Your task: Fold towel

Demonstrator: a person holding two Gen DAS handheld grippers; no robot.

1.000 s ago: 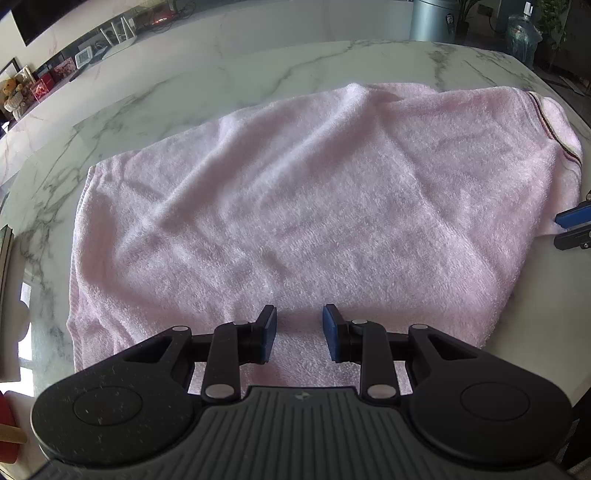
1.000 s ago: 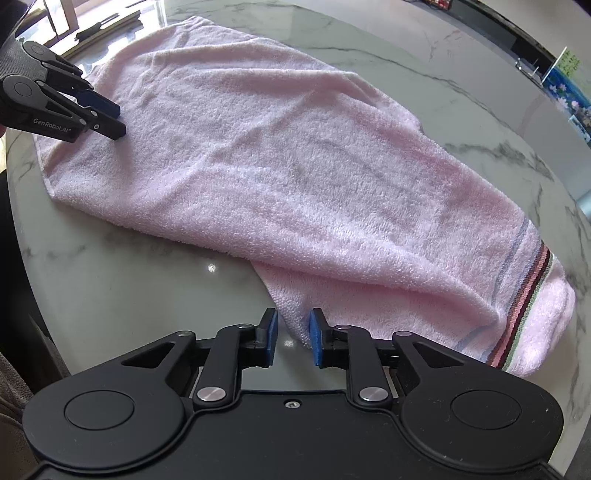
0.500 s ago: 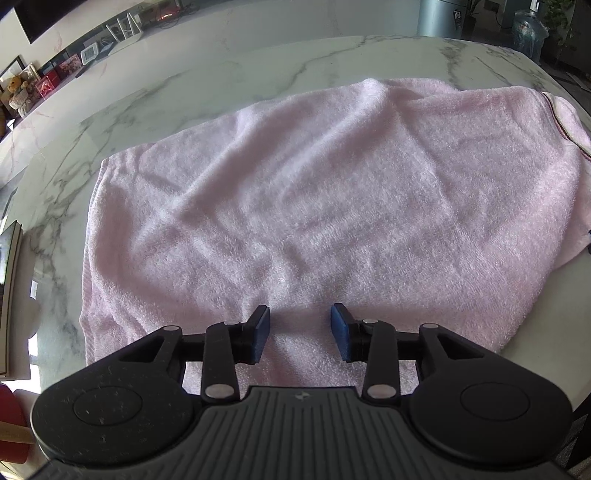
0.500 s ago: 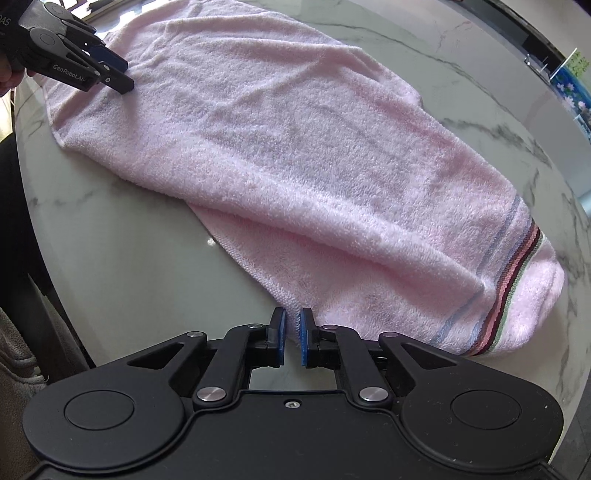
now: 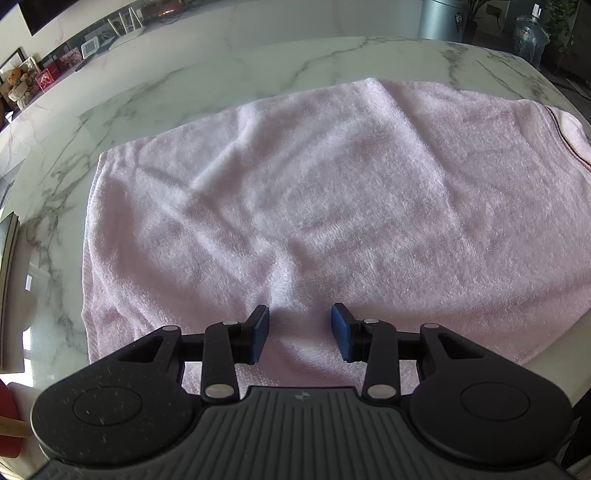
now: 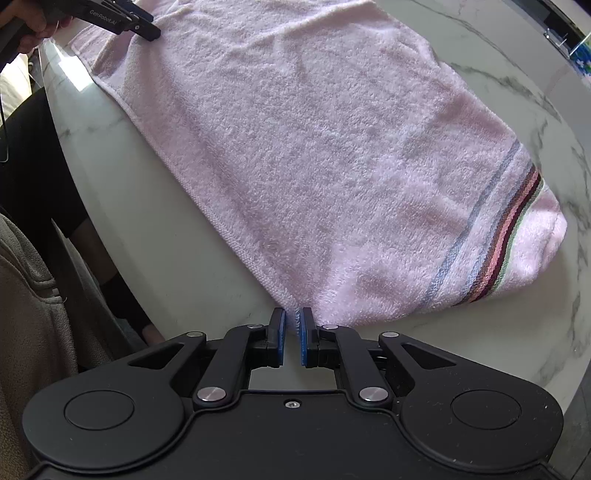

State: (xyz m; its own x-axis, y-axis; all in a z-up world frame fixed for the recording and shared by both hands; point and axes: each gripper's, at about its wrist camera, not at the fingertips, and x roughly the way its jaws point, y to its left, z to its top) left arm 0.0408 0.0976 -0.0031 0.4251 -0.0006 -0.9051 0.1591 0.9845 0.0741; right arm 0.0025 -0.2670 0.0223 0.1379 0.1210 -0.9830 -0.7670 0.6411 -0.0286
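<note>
A pink towel [image 5: 332,206] with a striped band [image 6: 495,236] at one end lies spread on a white marble table [image 5: 258,66]. In the left wrist view my left gripper [image 5: 300,330] is open, its blue pads over the towel's near edge with a raised ridge of cloth between them. It also shows at the towel's far left corner in the right wrist view [image 6: 147,27]. In the right wrist view my right gripper [image 6: 293,332] is shut on the towel's near hemmed corner [image 6: 295,314].
The table edge [image 6: 122,258] runs close on the left in the right wrist view, with the person's clothing beyond it. A grey bin [image 5: 443,18] and a water bottle [image 5: 528,33] stand past the table's far side. Shelf items [image 5: 44,74] line the back left.
My right gripper closed on the towel's near corner and pulled the edge straight. My left gripper opened wider over the towel's edge. The towel lies flatter.
</note>
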